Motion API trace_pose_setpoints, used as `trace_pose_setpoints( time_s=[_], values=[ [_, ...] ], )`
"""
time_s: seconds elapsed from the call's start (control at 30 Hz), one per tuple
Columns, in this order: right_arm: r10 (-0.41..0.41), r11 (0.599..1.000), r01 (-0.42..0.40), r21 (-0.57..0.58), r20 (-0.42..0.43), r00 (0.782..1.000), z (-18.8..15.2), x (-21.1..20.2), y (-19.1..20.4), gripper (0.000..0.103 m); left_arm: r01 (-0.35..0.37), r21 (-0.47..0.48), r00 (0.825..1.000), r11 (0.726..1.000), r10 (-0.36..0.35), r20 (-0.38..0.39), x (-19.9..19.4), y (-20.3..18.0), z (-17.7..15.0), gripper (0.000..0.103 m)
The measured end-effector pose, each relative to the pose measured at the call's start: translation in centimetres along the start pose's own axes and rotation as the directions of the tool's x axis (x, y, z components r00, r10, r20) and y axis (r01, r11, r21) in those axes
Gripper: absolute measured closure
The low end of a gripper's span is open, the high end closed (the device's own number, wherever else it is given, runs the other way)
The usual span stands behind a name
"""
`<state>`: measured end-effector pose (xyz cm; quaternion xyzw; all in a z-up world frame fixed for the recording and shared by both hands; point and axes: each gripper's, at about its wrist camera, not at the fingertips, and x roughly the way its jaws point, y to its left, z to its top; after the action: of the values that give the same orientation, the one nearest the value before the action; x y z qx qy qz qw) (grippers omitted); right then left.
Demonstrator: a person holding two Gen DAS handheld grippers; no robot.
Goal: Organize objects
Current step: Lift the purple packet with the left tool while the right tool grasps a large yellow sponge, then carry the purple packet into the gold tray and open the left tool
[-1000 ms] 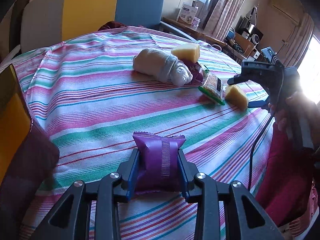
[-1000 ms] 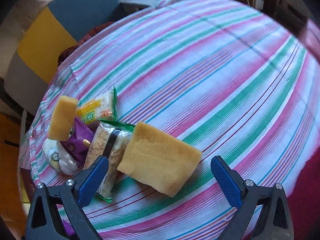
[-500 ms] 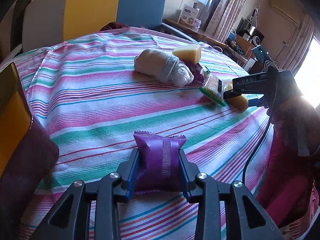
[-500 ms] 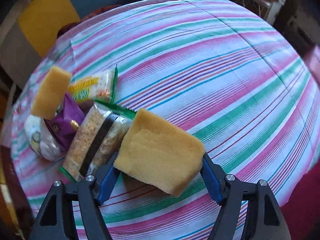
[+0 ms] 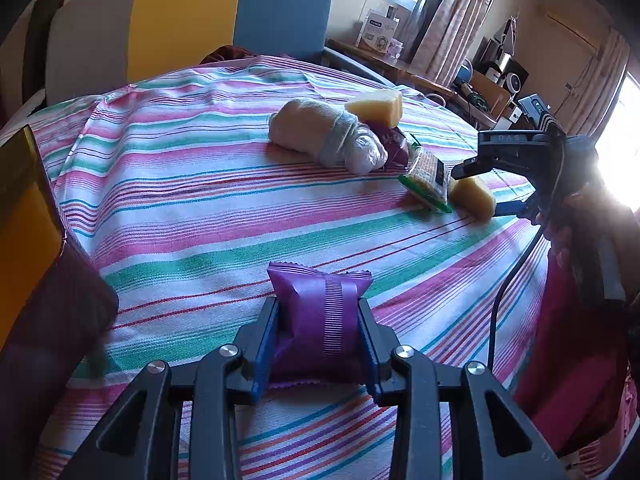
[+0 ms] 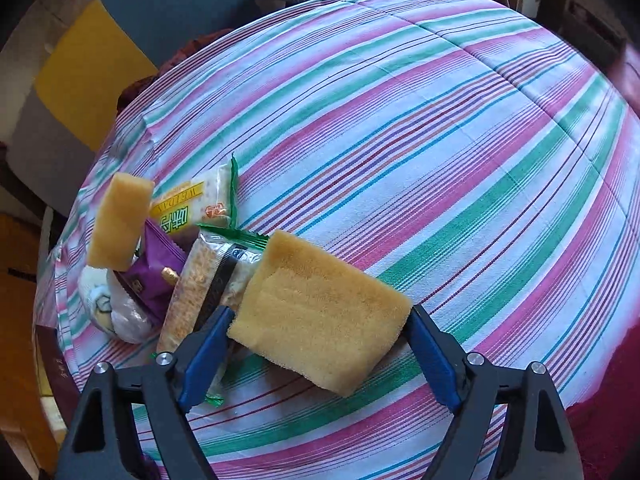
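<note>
On the striped tablecloth [image 5: 192,208] my left gripper [image 5: 318,344] is shut on a small purple snack packet [image 5: 320,320], its blue pads pressing both sides. A yellow sponge [image 6: 320,304] sits between the pads of my right gripper [image 6: 320,344]. Those jaws are opening, and the pads still touch the sponge's two ends. The left wrist view shows this sponge [image 5: 472,196] low on the cloth beside a green-edged cracker packet [image 5: 428,178]. Behind it lie a white wrapped bundle [image 5: 324,136], another purple packet [image 6: 154,272] and a second sponge [image 6: 118,220].
A yellow-and-blue chair [image 5: 224,16] stands behind the table. A dark brown and yellow object [image 5: 24,220] rises at the left edge. A person's hand and red clothing [image 5: 568,360] fill the right side, with a black cable [image 5: 508,292] hanging there.
My right gripper's jaws came in from wide apart to the ends of the yellow sponge. My left gripper and its purple packet have not moved.
</note>
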<state>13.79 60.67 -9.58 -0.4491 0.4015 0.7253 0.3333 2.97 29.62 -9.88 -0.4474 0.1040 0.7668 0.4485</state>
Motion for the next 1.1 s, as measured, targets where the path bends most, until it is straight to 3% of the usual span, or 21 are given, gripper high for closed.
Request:
trace_pose_setpoints(
  time_s=[0.07, 0.2, 0.27, 0.77, 0.97, 1.1],
  values=[
    [0.008, 1.000, -0.008, 0.011, 0.004, 1.000, 0.0, -0.1, -0.2, 0.016, -0.004, 0.004, 1.000, 1.000, 0.004, 0.001, 0.0, -0.1, -0.1, 0.066],
    [-0.037, 0.999, 0.037, -0.036, 0.018, 0.999, -0.2, -0.5, 0.0, 0.032, -0.014, 0.013, 1.000, 1.000, 0.014, 0.004, 0.0, -0.3, -0.1, 0.066],
    [-0.057, 0.996, 0.059, -0.066, 0.023, 0.998, -0.2, -0.7, 0.1, 0.035, -0.016, 0.016, 1.000, 1.000, 0.016, 0.005, 0.0, -0.3, -0.1, 0.066],
    [-0.086, 0.989, 0.089, -0.117, 0.033, 0.996, 0.2, -0.5, 0.2, 0.036, -0.049, 0.025, 0.999, 0.998, 0.049, 0.020, -1.4, -0.5, -0.1, 0.072],
    [-0.088, 0.988, 0.092, -0.125, 0.038, 0.995, 0.4, -0.4, 0.4, 0.037, -0.046, -0.120, 0.985, 0.992, 0.065, 0.157, -8.3, 3.3, 2.2, 0.072],
    [-0.094, 0.986, 0.099, -0.135, 0.044, 0.995, 0.3, -0.4, 0.8, 0.038, -0.101, -0.296, 0.971, 0.950, 0.159, 0.178, -12.0, 9.9, 3.6, 0.072]
  ],
)
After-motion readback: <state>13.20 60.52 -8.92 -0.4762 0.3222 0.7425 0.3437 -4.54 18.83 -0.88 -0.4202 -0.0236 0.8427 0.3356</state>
